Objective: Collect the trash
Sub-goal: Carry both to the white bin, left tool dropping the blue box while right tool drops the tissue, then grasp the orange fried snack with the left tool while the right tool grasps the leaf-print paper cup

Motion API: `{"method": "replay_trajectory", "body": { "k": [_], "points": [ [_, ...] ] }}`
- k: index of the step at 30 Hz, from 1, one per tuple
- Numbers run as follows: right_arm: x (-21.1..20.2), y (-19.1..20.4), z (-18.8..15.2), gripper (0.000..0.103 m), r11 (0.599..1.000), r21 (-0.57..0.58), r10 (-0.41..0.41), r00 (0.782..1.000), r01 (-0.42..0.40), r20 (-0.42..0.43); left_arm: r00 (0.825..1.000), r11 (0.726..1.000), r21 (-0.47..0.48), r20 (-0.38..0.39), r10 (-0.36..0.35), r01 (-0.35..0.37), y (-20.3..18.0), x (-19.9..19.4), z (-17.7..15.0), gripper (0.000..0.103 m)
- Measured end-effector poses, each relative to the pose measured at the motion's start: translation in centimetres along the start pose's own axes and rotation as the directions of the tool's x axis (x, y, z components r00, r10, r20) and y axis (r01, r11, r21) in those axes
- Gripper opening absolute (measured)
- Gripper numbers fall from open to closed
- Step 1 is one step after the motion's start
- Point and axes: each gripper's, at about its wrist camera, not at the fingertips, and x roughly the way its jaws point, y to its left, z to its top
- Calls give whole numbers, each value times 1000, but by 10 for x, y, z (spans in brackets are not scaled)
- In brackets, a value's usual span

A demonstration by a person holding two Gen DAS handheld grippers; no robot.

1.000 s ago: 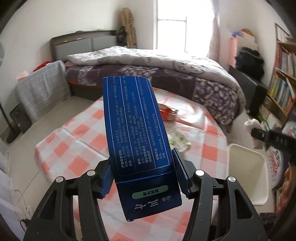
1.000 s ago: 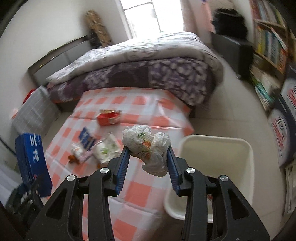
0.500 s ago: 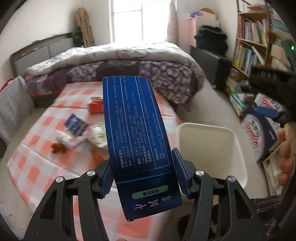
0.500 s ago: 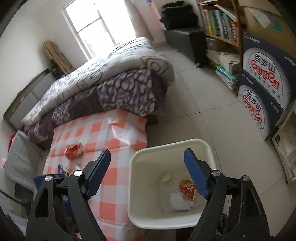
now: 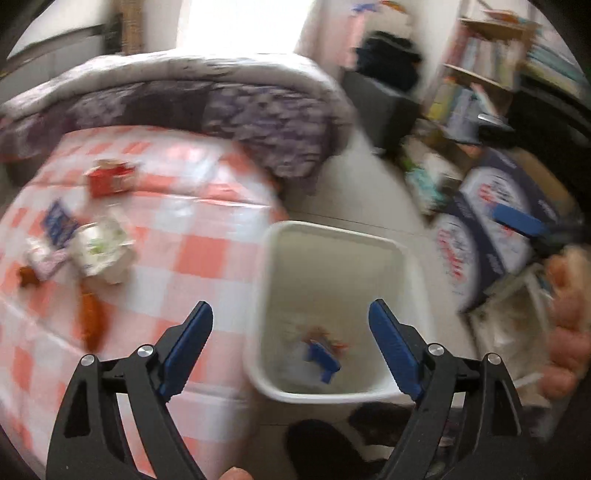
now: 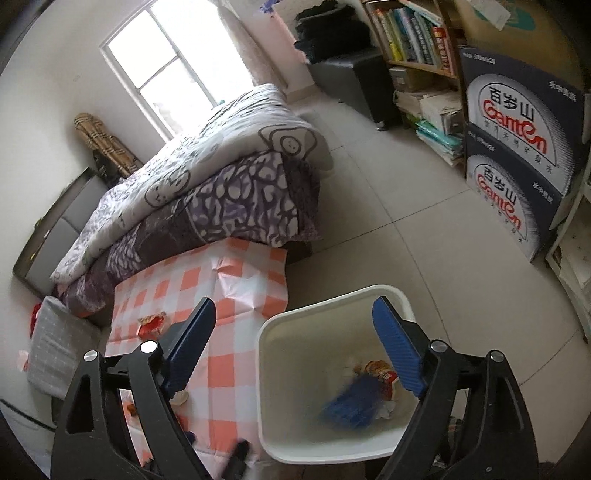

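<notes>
The left gripper (image 5: 290,325) hangs over the white plastic bin (image 5: 334,236) at lower centre of its frame, jaws spread wide apart with nothing between them. Inside the bin, near the bottom, lies the blue carton (image 5: 323,360), blurred, on top of other scraps. The right gripper (image 6: 293,332) is likewise above the bin (image 6: 317,314), its jaws wide apart and empty. In this view the blue carton (image 6: 351,404) shows as a smeared blue shape on the bin floor, beside a red-and-yellow wrapper (image 6: 380,373) and some white crumpled litter.

To the left of the bin stands a table under a red-and-white checked cloth (image 5: 199,229). More trash lies on it at the left of the left-wrist frame: a red carton (image 5: 110,179), a small blue packet (image 5: 57,223), a crumpled white wrapper (image 5: 101,253) and an orange-brown scrap (image 5: 90,321). A bed with a purple patterned quilt (image 6: 207,177) fills the middle of the right-wrist frame. Two stacked dark boxes printed "Ganten" (image 6: 517,147) sit at the right edge, below a bookshelf (image 6: 410,33).
</notes>
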Motion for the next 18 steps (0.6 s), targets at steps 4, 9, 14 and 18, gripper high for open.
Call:
{"method": "replay_trajectory", "body": {
  "k": [4, 9, 14, 18],
  "points": [
    [3, 11, -5, 87, 999, -31, 28, 999, -29, -24, 959, 948, -146, -63, 276, -282, 60, 12, 3, 84],
    [10, 26, -11, 88, 994, -101, 24, 999, -29, -48, 902, 883, -212, -210, 377, -419, 124, 46, -3, 84],
    [16, 47, -21, 89, 982, -187, 9, 998, -21, -63, 903, 891, -216, -260, 341, -398, 148, 69, -13, 43],
    [25, 67, -34, 90, 969, -244, 12, 995, -37, -103, 937, 916, -241, -224, 268, -320, 165, 52, -22, 18]
  ]
}}
